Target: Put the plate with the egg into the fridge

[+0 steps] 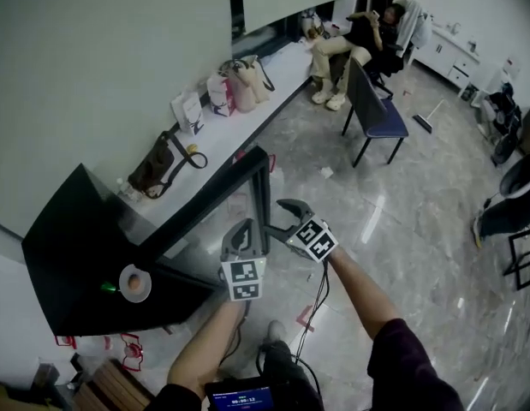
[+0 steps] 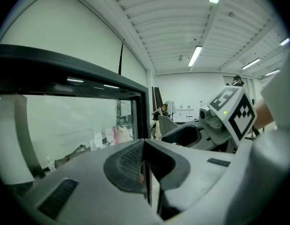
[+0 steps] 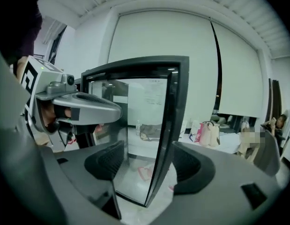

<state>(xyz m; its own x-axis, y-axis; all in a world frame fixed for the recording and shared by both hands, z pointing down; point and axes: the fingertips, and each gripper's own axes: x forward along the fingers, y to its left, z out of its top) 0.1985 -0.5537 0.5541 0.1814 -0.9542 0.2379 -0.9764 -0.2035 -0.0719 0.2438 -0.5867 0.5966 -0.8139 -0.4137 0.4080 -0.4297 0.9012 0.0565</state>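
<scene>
While the fridge door (image 1: pixel 247 176) stood swung wide, the right claw (image 1: pixel 276 218) was open, its two jaws well apart. In the right gripper view the door's (image 3: pixel 171 125) dark free edge ran upright between the two pads (image 3: pixel 106 161). A gap showed on each side of it, so neither pad pressed on the frame and that claw held nothing.

The left claw (image 1: pixel 245 229) sat just beside the right one, on the fridge side of the door. In the left gripper view its pads (image 2: pixel 130 161) were brought together, with only a thin dark seam between them and nothing clamped there. The top rail of the door (image 2: pixel 88 71) crossed the view above those jaws, and the right claw's marker cube (image 2: pixel 236 114) showed beyond them to the right.

The plate (image 1: pixel 134 293) lay inside the black fridge (image 1: pixel 68 238), close to the front edge of the open compartment. The egg (image 1: pixel 134 279) rested on its middle. Both claws were well apart from it, out at the door's far edge.

Behind the fridge, a long white surface (image 1: pixel 273 101) ran along the wall with several bags (image 1: pixel 239 84) standing near its wall-side edge. At its far end a person (image 1: pixel 359 37) sat on a chair, and a dark chair (image 1: pixel 376 110) stood on the marble floor (image 1: pixel 419 229).
</scene>
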